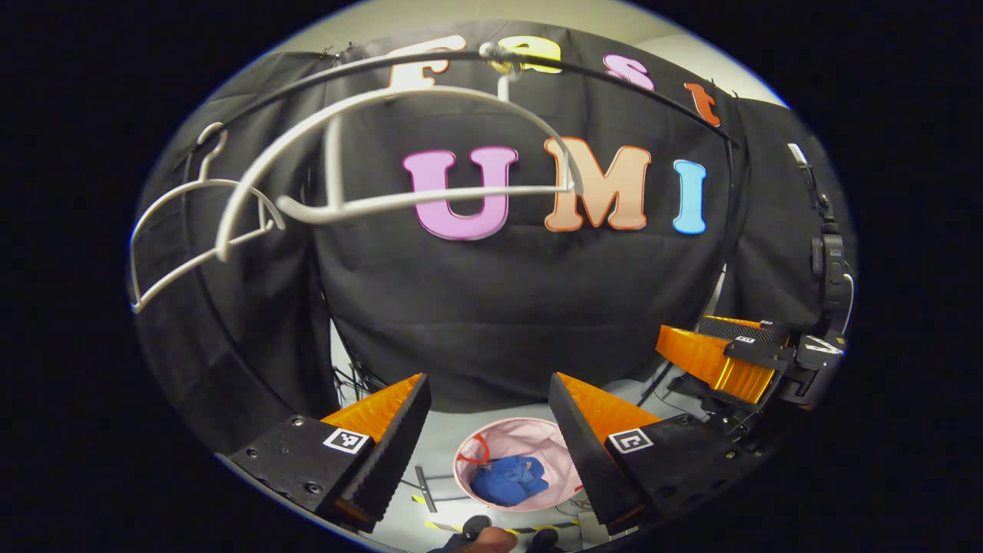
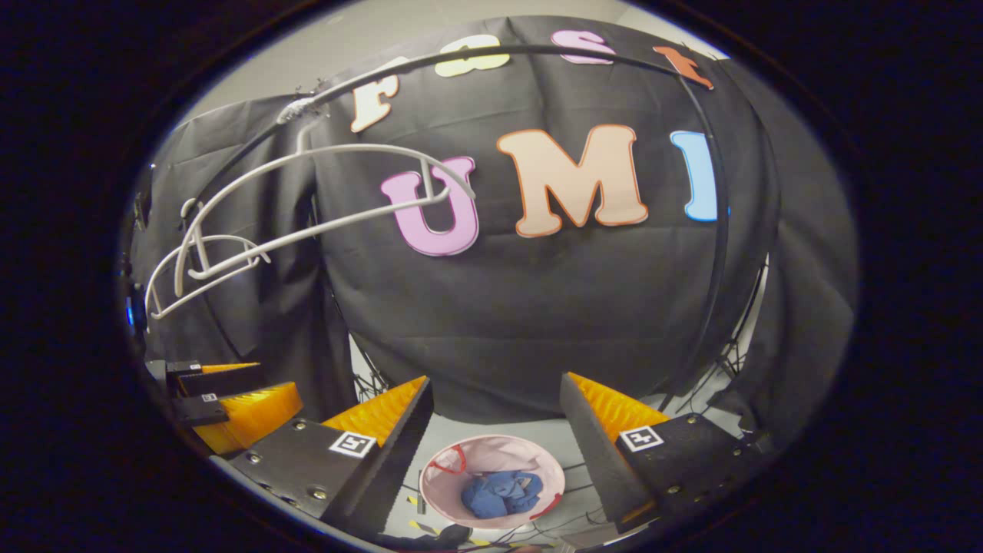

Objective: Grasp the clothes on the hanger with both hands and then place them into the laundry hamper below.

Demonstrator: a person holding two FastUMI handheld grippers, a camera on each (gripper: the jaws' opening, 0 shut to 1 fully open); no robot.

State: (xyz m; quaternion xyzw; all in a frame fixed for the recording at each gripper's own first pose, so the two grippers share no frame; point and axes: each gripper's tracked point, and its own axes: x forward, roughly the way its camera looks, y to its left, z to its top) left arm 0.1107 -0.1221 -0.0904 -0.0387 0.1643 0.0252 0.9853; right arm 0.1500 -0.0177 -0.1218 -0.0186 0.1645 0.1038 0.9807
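Your left gripper (image 1: 488,430) and right gripper (image 2: 495,426) hold their jaws open and empty above the laundry hamper (image 2: 491,453), where the blue clothes (image 2: 501,491) already lie, the hanger (image 1: 399,200) is bare, so I judge only withdrawing remains.

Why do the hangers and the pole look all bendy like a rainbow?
Fisheye lens: in the left gripper view the rail and near hanger bow into arcs; the right gripper view curves its rail too. Both are sharp, evenly lit, and the hamper with blue clothes looks tiny between each open claw.
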